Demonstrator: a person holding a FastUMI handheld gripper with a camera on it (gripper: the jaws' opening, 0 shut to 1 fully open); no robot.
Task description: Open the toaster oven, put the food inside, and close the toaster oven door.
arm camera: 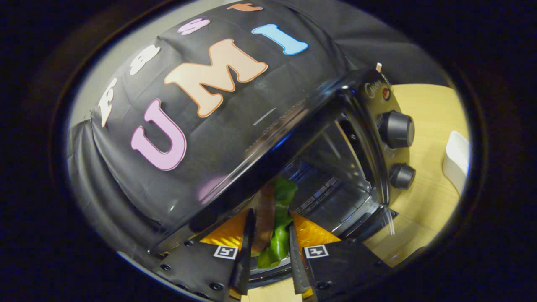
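Your gripper [272,226] has its fingers drawn in narrow around the food [277,218], a sandwich-like piece with a leafy green layer and a brown layer beside it, standing on edge between the two fingers; both seem to press on it, which would explain why it stays up instead of sagging. You hold it right at the mouth of the toaster oven [335,167], whose door is down and open below the fingers, so the first step looks done and you are in the middle of putting the food in. The whole view is tilted, so you are probably angling your wrist to clear the top edge of the opening. The green leaf is glossy and crumpled, and its lower end hangs loose toward the door, so it may catch there. Inside, the rack [323,197] lies just beyond the food. Two knobs [396,130] sit on the oven's front panel, and a white dish [457,161] stands on the desk [428,121] beside the oven.
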